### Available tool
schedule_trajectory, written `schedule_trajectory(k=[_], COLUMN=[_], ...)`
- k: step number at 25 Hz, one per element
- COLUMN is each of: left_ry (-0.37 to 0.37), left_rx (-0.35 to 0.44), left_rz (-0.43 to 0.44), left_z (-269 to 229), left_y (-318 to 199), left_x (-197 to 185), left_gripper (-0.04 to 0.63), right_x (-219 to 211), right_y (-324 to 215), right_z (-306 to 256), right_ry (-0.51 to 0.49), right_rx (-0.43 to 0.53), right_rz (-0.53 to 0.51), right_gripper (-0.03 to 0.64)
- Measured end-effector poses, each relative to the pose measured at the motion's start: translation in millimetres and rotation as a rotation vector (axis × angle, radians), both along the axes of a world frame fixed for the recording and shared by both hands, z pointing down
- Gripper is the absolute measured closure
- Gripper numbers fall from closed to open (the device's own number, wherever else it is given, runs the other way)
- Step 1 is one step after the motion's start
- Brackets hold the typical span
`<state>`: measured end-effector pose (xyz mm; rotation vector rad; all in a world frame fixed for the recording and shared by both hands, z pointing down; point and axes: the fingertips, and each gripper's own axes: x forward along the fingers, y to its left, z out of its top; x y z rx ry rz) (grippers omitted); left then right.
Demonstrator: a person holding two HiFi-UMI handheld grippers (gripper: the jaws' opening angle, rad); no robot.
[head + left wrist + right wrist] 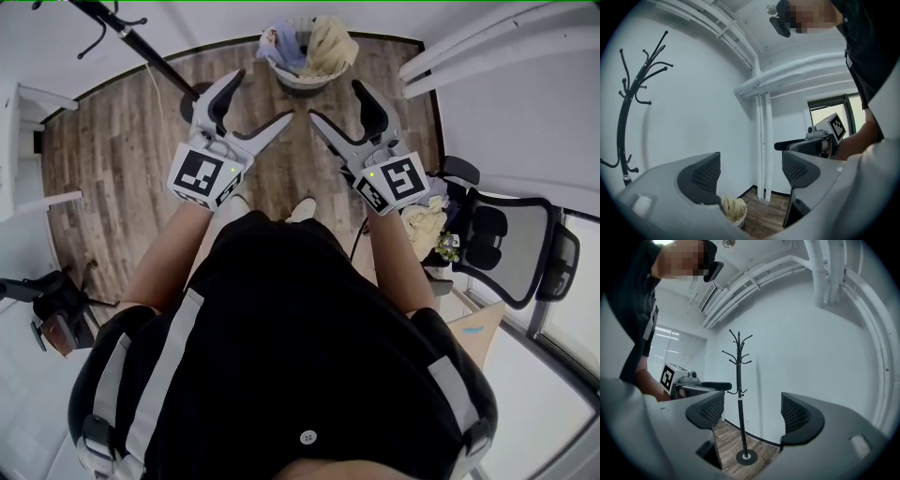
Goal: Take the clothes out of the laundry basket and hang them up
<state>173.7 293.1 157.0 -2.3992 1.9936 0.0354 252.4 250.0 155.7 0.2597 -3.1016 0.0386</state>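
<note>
Left gripper (264,97) and right gripper (335,101) are held level over the wood floor (122,169), jaws spread wide with nothing between them, apparently readied for a first reach. The clothes (323,47) are seen heaped in the laundry basket (302,82) ahead, and the coat stand (739,394) is bare.

R gripper (752,411) jaws apart, empty; coat rack (739,394) beyond; L gripper (696,386) left, state unclear.
</note>
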Motion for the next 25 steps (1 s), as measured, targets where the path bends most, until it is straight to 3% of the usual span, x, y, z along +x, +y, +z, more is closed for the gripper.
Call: schedule_trajectory(k=[16,20,25], left_ry=[-0.004,0.002,0.004], left_rx=[-0.019,-0.025,-0.018], left_rz=[0.011,0.021,0.047], left_z=[10.3,13.4,20.5], left_y=[-88.4,-115.3,-156.4], left_x=[78.1,76.5,47.5], left_gripper=[0.183,0.183,0.184], right_x=[77.3,79.9,57.1], right_y=[-86.6,-113.3,-154.1], right_z=[11.1,17.2,26.4], right_ry=[0.016,0.018,0.028], right_rx=[0.05,0.047,0.037], right_rz=[0.031,0.055,0.084], right_gripper=[0.244,0.245,0.249])
